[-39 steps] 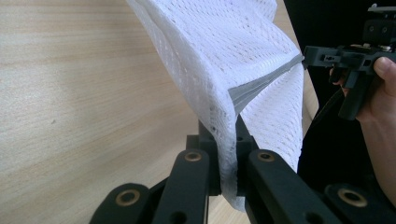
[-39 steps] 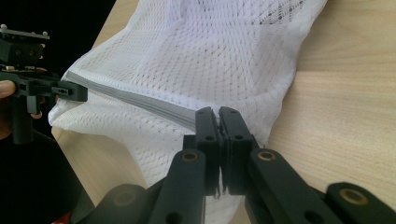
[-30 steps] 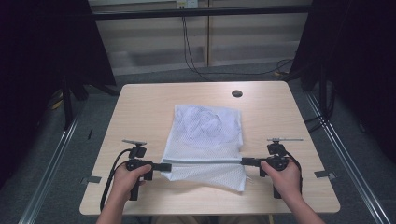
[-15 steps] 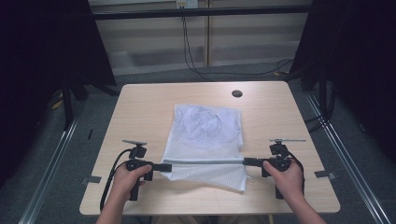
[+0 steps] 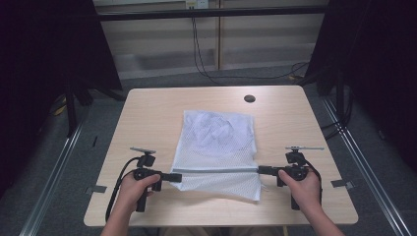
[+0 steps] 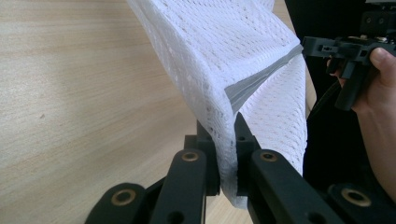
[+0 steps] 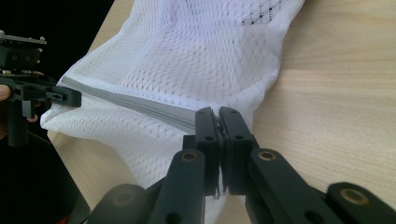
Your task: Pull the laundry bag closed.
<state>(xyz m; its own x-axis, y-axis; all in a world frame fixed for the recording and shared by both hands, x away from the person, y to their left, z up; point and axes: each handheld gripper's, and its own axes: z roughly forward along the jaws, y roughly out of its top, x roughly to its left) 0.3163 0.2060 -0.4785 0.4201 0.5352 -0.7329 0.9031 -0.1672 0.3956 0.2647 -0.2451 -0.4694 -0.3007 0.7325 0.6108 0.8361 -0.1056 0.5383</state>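
Table (image 5: 147, 113) was light wood with rounded corners. White mesh bag (image 5: 219, 142) lay mid-table. Small dark disc (image 5: 249, 98) sat near the far edge.

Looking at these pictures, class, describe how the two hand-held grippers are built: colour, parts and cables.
Both the left gripper and right gripper are black, with a pistol-style handle, linked arms with brass-coloured pivot pins, and flat black fingers. Each carries a grey plate on top, and a black cable trails from each.

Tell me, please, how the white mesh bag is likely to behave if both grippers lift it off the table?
The mesh bag would probably hang limp: in the left gripper view it already drapes in soft folds from the left gripper. It looks light, being thin open netting. The grey band is pulled taut between the left gripper and the right gripper, so that edge should stay straight while the rest sags.
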